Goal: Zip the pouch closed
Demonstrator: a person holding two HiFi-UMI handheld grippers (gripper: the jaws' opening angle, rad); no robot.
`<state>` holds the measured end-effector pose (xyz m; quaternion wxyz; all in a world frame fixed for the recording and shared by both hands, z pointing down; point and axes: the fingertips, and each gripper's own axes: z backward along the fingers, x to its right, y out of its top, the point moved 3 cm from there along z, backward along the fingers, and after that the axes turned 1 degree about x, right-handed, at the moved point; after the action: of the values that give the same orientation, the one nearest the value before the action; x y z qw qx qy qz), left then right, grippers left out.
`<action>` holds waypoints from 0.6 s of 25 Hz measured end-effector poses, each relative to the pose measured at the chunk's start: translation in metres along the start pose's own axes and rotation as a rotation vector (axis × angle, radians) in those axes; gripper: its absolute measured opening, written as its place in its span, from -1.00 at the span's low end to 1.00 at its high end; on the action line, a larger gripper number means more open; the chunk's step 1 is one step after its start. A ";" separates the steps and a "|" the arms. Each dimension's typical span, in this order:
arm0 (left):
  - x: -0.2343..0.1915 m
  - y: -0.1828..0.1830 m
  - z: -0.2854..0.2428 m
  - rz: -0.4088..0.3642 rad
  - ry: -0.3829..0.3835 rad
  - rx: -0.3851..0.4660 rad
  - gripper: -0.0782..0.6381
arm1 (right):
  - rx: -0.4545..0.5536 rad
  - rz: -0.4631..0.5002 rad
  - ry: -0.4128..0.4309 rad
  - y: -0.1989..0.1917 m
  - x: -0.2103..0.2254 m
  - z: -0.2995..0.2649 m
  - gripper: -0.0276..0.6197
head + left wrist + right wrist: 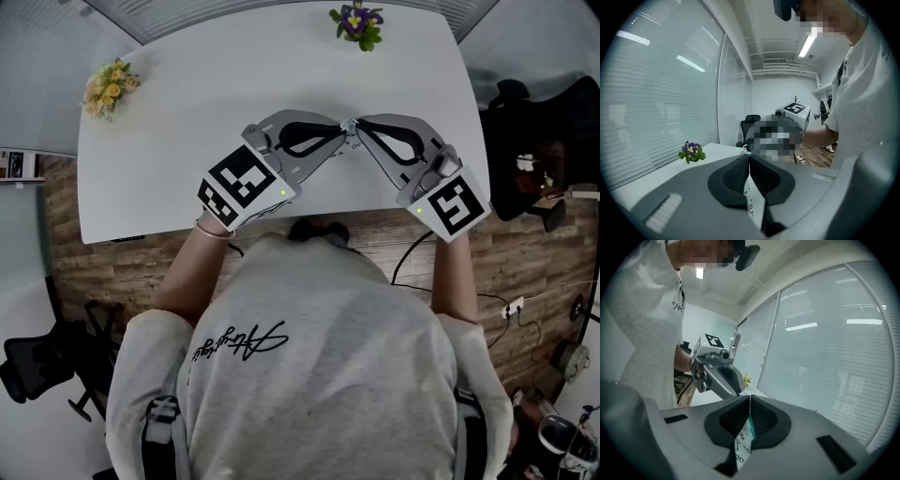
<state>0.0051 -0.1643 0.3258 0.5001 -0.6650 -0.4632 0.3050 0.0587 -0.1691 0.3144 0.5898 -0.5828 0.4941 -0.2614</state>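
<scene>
The pouch point(753, 199) is white with small dark print, and only its edge shows. In the left gripper view my left gripper point(749, 155) is shut on it, the pads pressed flat on the film. In the right gripper view my right gripper point(749, 397) is shut on the pouch point(742, 441) too, where a green strip runs along its edge. In the head view both grippers are held over the white table point(178, 159). The left gripper point(339, 133) and right gripper point(362, 131) meet tip to tip and hide the pouch between them.
A pot of yellow flowers point(111, 86) stands at the table's far left corner. Purple flowers point(357, 23) stand at the far edge, just beyond the grippers. Black office chairs point(42, 367) and cables lie on the wooden floor around the person.
</scene>
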 end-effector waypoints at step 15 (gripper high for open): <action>0.000 0.012 -0.003 -0.005 0.030 0.033 -0.77 | 0.012 -0.091 -0.253 0.001 0.013 0.001 -0.90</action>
<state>0.0113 -0.1659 0.3158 0.5189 -0.6599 -0.4522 0.3012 0.0643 -0.1798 0.3093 0.6383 -0.6294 0.3873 -0.2154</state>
